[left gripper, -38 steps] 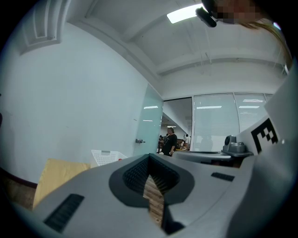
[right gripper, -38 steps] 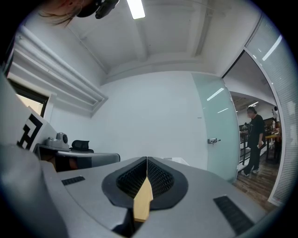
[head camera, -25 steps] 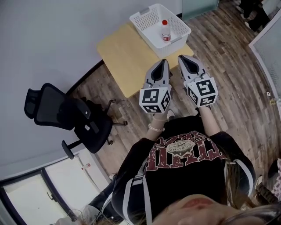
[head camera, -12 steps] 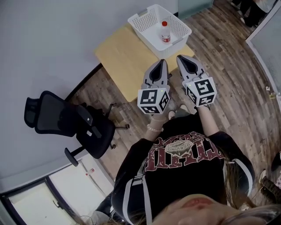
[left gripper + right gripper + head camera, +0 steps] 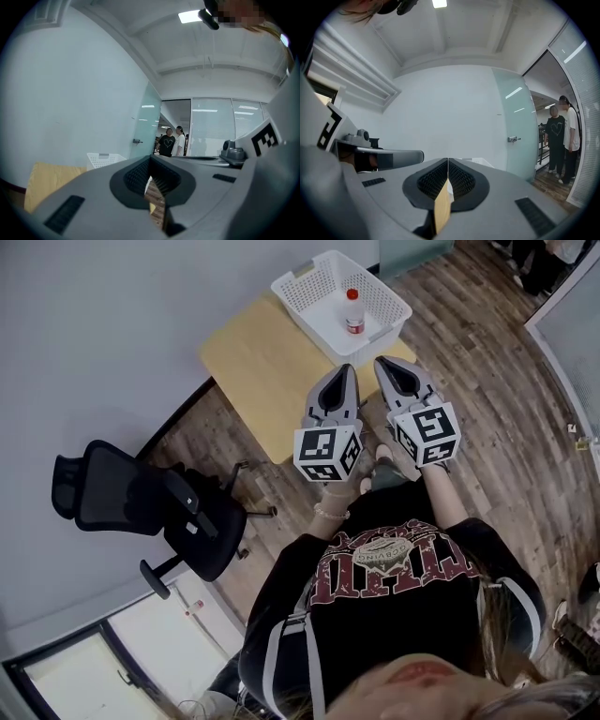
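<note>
In the head view I hold both grippers side by side at chest height, pointing at a light wooden table [image 5: 267,367]. My left gripper [image 5: 345,370] and my right gripper [image 5: 379,362] both have their jaws pressed together with nothing between them. A white slatted basket [image 5: 323,282] stands on the table's far end, and a clear bottle with a red cap [image 5: 353,310] stands in it. The left gripper view shows its shut jaws [image 5: 150,159], the table [image 5: 47,180] and the basket [image 5: 103,159]. In the right gripper view the shut jaws [image 5: 448,160] face a plain wall.
A black office chair [image 5: 141,502] stands on the wooden floor left of me, near the grey wall. A frosted glass door [image 5: 515,136] is to the right of the table. Two people [image 5: 560,136] stand beyond it in the corridor.
Both grippers have drifted slightly towards the table and stayed shut. A second person has joined the one beyond the glass door.
</note>
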`<state>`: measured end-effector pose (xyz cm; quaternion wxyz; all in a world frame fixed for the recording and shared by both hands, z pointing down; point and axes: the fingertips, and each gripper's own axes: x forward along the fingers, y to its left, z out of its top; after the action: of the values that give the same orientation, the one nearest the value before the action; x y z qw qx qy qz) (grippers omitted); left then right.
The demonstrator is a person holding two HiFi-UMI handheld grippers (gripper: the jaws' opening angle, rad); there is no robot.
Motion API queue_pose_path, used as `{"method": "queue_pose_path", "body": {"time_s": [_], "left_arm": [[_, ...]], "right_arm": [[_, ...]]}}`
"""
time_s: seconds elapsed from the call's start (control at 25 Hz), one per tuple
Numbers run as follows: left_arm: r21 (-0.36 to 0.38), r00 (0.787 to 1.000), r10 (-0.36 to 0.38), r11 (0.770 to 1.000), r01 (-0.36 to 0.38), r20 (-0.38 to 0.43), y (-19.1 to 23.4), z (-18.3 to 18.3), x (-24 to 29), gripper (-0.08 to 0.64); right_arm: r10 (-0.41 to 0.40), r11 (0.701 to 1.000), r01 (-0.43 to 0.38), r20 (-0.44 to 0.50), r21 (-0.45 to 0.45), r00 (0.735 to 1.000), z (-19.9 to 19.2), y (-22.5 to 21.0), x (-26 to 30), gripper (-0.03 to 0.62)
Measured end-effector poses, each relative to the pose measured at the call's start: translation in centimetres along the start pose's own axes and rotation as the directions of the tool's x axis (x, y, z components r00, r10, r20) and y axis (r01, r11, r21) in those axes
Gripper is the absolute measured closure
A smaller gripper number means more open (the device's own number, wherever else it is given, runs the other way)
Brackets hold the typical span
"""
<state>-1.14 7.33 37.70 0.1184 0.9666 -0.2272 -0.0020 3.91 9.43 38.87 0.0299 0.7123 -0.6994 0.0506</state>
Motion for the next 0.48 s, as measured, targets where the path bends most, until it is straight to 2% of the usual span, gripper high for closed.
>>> {"method": "queue_pose_path", "body": {"time_s": [0.48], "left_arm": [[-0.005, 0.999, 0.052, 0.999, -0.052, -0.012, 2.7, 0.8, 5.8, 0.514]], "right_arm": [[0.072, 0.997, -0.072, -0.011, 0.004, 0.997, 0.8, -3.6, 5.8, 0.574]]}}
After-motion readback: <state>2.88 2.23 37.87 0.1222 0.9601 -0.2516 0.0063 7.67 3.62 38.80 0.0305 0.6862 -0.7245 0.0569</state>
